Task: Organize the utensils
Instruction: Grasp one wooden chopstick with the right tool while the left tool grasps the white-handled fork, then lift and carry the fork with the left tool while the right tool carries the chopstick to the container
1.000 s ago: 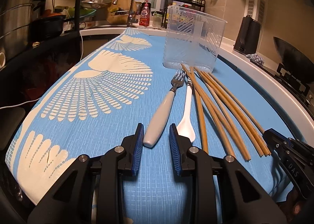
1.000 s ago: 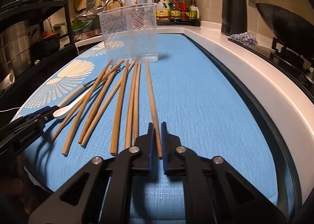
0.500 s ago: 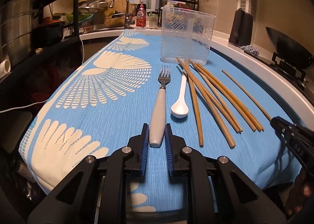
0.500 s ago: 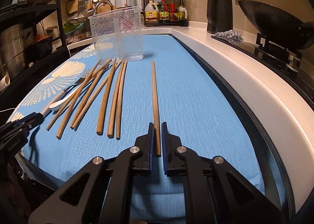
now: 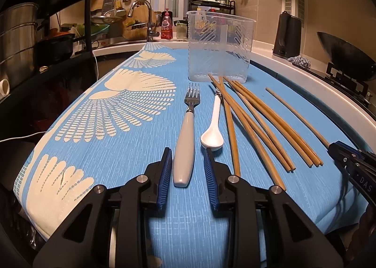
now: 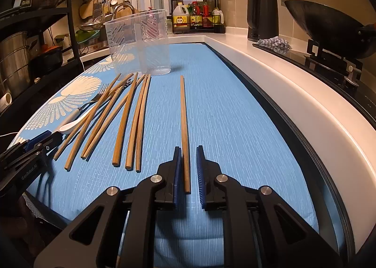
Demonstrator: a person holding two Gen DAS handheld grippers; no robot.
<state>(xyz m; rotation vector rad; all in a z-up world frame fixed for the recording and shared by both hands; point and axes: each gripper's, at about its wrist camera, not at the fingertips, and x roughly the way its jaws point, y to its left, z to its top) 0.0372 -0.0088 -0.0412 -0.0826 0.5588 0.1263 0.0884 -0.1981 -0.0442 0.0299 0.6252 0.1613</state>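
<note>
A fork (image 5: 185, 141) with a pale handle lies on the blue cloth (image 5: 117, 150). Its handle end sits between the pads of my left gripper (image 5: 187, 153), whose jaws are opening, with a gap on each side. A white spoon (image 5: 212, 136) lies just to its right, then several wooden chopsticks (image 5: 258, 122). One chopstick (image 6: 184, 127) lies apart from them. Its near end is between the pads of my right gripper (image 6: 188, 150), whose jaws are opening too. The clear plastic utensil holder (image 5: 219, 49) stands upright and empty behind the utensils.
A white counter rim (image 6: 293, 94) runs along the cloth's right side, with a black wok (image 6: 329, 26) on the stove and a dark kettle (image 6: 262, 16) beyond it. A metal rack with pots (image 5: 21, 40) stands at the left, and a sink tap (image 5: 146, 19) is behind.
The fork has been swung straight and away from the spoon, and one chopstick drawn right out of the bundle. Both pairs of jaws, shut on them before, have since parted.
</note>
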